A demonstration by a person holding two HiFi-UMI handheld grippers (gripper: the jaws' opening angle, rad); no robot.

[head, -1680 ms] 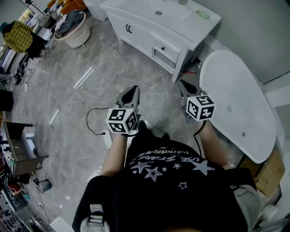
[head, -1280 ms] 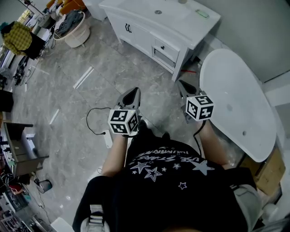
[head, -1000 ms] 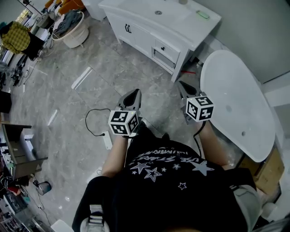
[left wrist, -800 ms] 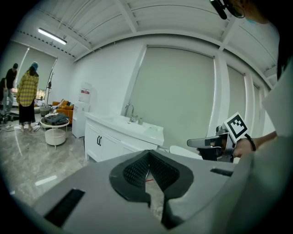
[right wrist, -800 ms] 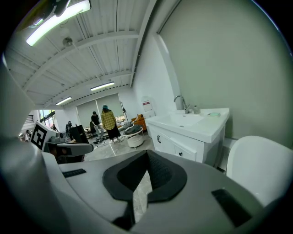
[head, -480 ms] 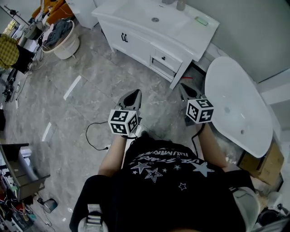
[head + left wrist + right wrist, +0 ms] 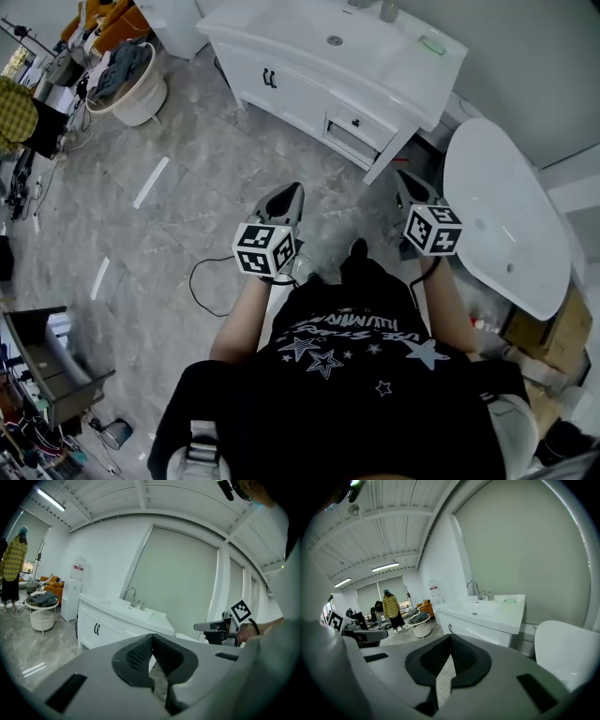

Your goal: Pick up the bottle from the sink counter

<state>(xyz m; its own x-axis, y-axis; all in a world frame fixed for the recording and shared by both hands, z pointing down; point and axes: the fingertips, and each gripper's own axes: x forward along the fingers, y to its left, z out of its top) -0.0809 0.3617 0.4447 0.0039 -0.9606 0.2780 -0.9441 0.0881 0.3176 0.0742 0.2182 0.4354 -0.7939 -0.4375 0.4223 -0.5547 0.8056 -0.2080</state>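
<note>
A small grey bottle [image 7: 388,11] stands at the back of the white sink counter [image 7: 394,58], beside the faucet [image 7: 474,588]; it also shows in the right gripper view as a small bottle [image 7: 490,595]. A green soap bar [image 7: 432,44] lies to its right. My left gripper [image 7: 286,199] is shut and empty, held over the floor well short of the vanity. My right gripper [image 7: 405,178] is also shut and empty, near the vanity's right corner. In the left gripper view the counter [image 7: 133,615] lies ahead and the right gripper [image 7: 220,627] shows at the right.
A white bathtub [image 7: 506,216] lies to the right of the vanity. A round laundry basket [image 7: 127,75] stands at the far left, and a black cable [image 7: 211,281] lies on the grey tiled floor. A person in a yellow plaid coat [image 7: 391,609] stands far off.
The person has stepped toward the vanity; a black shoe now shows between the grippers. Both grippers moved a little right and stayed shut.
</note>
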